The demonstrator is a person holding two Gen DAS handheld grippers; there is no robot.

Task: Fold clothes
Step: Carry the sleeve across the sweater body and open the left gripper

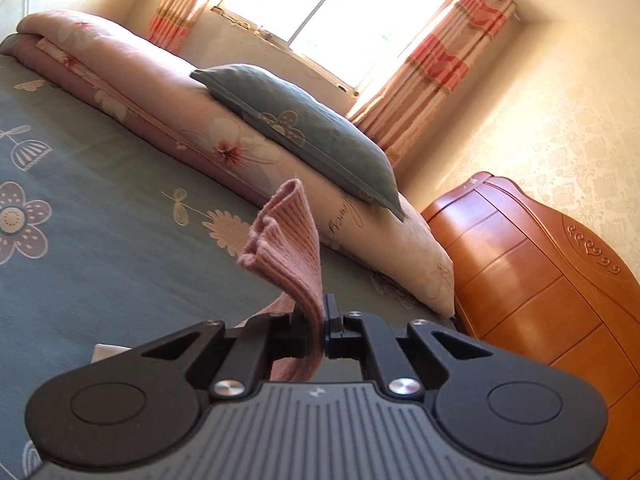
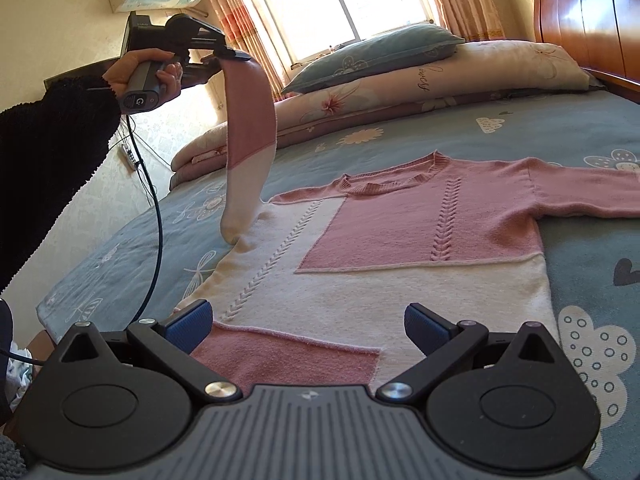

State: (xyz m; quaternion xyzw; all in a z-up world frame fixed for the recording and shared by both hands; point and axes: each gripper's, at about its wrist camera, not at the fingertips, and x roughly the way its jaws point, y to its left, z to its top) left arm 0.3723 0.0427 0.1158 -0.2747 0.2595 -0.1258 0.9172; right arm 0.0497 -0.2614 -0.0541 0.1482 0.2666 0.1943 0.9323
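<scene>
A pink and cream knit sweater (image 2: 400, 240) lies flat on the bed, neck toward the pillows, one sleeve (image 2: 580, 192) stretched out to the right. My left gripper (image 1: 324, 320) is shut on the ribbed pink cuff (image 1: 288, 240) of the other sleeve. In the right wrist view that left gripper (image 2: 234, 56) hangs high at the left, and the lifted sleeve (image 2: 250, 136) drops from it to the sweater's shoulder. My right gripper (image 2: 308, 326) stands open just above the sweater's hem, nothing between its blue pads (image 2: 192, 320).
The bed has a grey-blue flowered sheet (image 2: 580, 132). A folded pink quilt (image 1: 168, 112) and a blue pillow (image 1: 304, 128) lie along its far side. A wooden headboard (image 1: 540, 280) stands at the right. A hand in a black sleeve (image 2: 56, 160) and a cable (image 2: 152, 216) are at the left.
</scene>
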